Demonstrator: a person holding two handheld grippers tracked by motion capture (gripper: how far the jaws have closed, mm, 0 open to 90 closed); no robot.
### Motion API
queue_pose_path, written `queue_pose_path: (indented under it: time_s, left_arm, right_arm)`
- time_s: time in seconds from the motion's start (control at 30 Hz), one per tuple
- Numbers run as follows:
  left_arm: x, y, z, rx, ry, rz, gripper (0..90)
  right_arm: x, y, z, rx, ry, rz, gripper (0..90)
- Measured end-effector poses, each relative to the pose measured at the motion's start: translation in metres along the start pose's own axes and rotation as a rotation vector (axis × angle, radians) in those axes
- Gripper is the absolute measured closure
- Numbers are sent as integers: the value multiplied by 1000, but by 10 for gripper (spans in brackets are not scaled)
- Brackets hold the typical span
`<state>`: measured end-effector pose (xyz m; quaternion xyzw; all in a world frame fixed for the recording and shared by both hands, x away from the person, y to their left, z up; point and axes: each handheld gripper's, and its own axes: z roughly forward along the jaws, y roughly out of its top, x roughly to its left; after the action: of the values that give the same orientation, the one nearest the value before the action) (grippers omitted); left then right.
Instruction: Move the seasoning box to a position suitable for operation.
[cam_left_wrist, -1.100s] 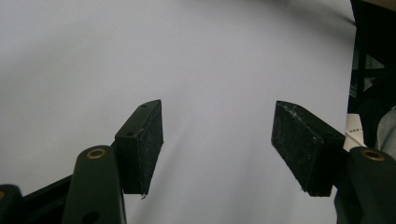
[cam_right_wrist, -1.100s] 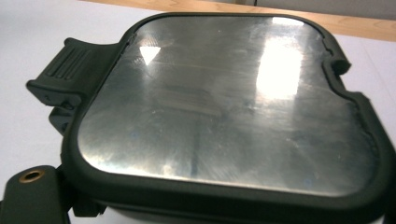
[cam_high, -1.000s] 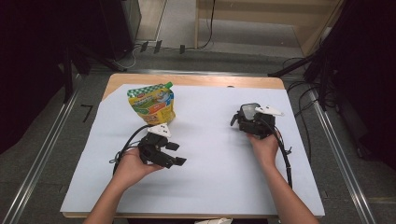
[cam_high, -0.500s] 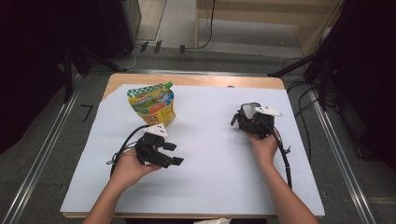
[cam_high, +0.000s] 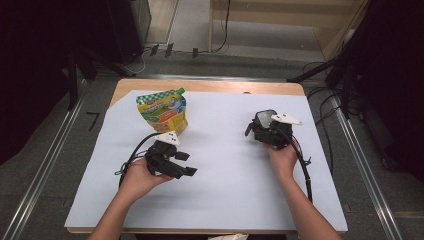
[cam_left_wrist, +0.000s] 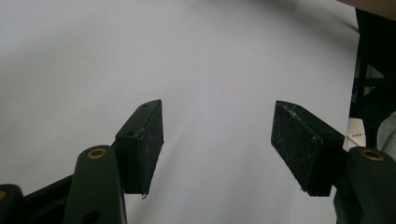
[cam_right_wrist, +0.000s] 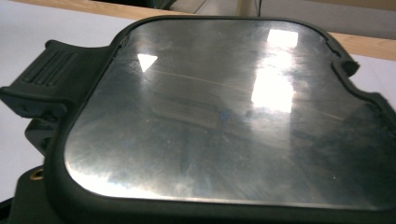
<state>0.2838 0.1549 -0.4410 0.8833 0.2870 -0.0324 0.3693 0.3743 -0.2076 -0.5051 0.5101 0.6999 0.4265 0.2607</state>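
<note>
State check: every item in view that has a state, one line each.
left gripper: open, nothing between the jaws, over bare white sheet.
right gripper: holding a black-framed container with a shiny metal lid; jaw state not visible.
metal lid: closed on the container.
pouch: standing upright on the white sheet, cap on, untouched.
</note>
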Motion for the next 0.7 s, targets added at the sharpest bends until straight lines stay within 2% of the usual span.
queue_pose_path:
  time_s: [0.2, 0.43, 0.47, 0.7]
  left_arm:
    - [1, 3, 0, 1, -14, -5, 351]
    - [4, 6, 2, 7, -13, -5, 353]
    - [5, 6, 2, 5, -14, -7, 356]
    - [9, 8, -2, -9, -23, -32, 369]
  right_arm:
    - [13, 3, -9, 6, 57, -8, 161]
    - [37, 1, -21, 11, 128, -55, 161]
    - [43, 0, -24, 14, 148, -61, 162]
    - [58, -3, -31, 18, 199, -87, 162]
